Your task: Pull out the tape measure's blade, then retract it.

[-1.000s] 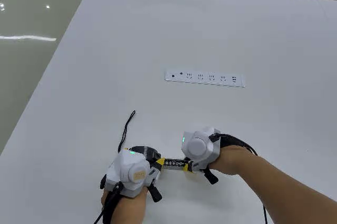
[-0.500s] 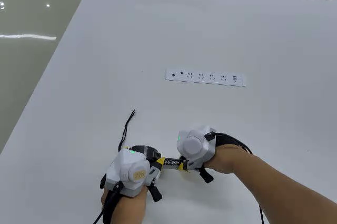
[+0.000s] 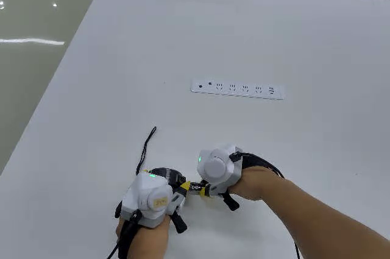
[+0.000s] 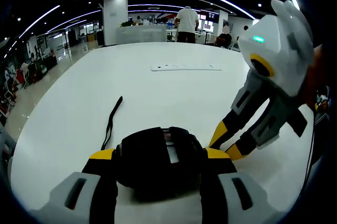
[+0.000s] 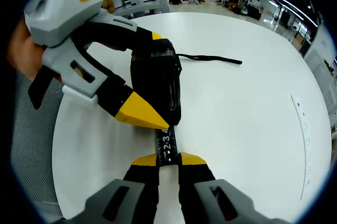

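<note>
Black tape measure (image 5: 156,79) flat on the white table (image 3: 183,46), close to the person, clamped by its sides between the yellow-tipped fingers of the left gripper (image 4: 160,154). Short stretch of blade (image 5: 166,140) out of the case, pinched at its end by the clenched right gripper (image 5: 167,159), just beside the left. Black wrist strap (image 3: 146,146) trailing from the case across the table. White power strip (image 3: 237,89) farther back, well apart.
</note>
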A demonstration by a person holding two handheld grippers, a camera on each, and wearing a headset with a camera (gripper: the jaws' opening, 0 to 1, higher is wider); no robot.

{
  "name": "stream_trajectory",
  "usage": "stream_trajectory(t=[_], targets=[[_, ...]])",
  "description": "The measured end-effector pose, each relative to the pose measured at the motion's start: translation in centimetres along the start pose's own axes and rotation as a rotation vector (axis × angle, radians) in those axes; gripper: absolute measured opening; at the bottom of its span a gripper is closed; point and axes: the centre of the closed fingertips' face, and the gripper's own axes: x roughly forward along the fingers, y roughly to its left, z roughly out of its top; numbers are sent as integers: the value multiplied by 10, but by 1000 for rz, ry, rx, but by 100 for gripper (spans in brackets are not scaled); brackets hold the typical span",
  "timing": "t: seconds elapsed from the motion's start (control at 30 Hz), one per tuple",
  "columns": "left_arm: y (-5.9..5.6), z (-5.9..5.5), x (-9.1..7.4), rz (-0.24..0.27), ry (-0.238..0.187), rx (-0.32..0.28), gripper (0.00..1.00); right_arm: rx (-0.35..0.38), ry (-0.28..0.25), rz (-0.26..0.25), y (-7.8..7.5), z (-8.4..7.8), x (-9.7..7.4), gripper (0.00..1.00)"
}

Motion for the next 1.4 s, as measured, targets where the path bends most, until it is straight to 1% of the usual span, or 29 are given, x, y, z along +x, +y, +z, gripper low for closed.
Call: stream_trajectory(t=[0.1,0.13,0.17,0.23,0.43,0.8,0.9,1.13,1.23,1.4], targets=[[-1,1,-2,-1,-1,-1,59,15,-14,4,0,1,1,12],[-1,1,-2,-1,-1,0,59,9,-16,6,0,1,1,12],[-1,2,-2,-1,-1,-2,59,-13,-18,6,0,3,1,12],[-1,2,-2,-2,0,-3,59,3,-17,6,1,5,0,12],[-3,5,-7,-3,0,-3,59,-7,-17,10,-1,9,2,12],[-1,4,-3,-7,-1,-6,60,-5,-26,12,-1,17,9,12],[-2,3,-3,-10,-1,-6,60,-14,-36,14,1,19,10,12],[0,2,-2,-14,0,-9,60,-6,-65,21,2,27,12,12],[0,2,-2,-16,0,-8,60,-18,-73,21,4,31,11,12],[-1,3,-3,-15,-1,-7,60,-19,-78,19,3,30,13,12]])
